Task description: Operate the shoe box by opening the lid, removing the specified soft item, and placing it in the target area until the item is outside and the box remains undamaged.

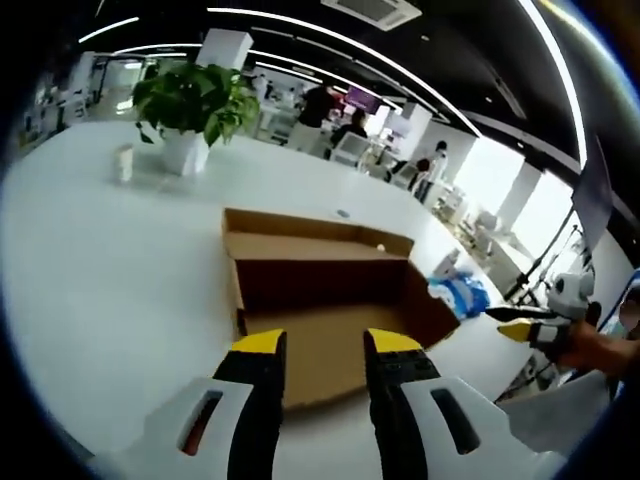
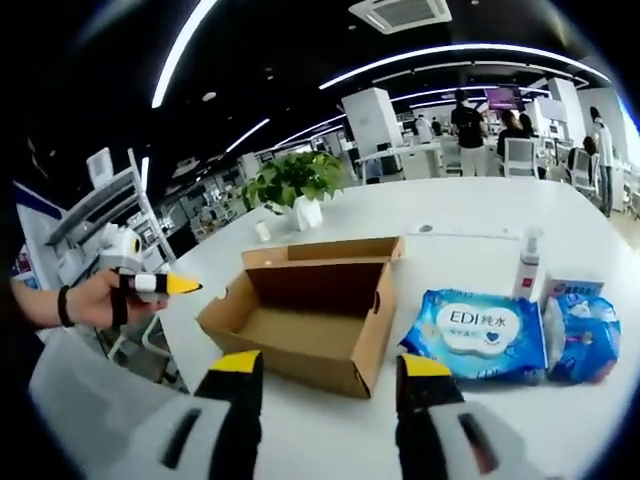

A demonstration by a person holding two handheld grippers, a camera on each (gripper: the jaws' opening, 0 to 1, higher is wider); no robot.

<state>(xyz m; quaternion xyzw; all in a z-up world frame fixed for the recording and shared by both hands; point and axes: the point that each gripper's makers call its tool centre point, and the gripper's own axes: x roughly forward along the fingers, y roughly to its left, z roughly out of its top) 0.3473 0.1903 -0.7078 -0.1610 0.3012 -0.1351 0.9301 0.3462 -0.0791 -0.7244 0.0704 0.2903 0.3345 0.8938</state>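
Observation:
The brown cardboard shoe box lies open on the white table, its lid folded back flat behind it, and its inside looks empty. My left gripper is open, its yellow-tipped jaws hovering just before the box's near edge. In the right gripper view the box sits centre, and my right gripper is open in front of its corner. A soft blue wipes pack lies on the table right of the box, outside it; the same pack peeks out beyond the box's right wall.
A potted plant and a small cup stand at the table's far side. A spray bottle and a second blue packet lie beyond the wipes. A hand holds the left gripper near the table's edge. People sit in the background.

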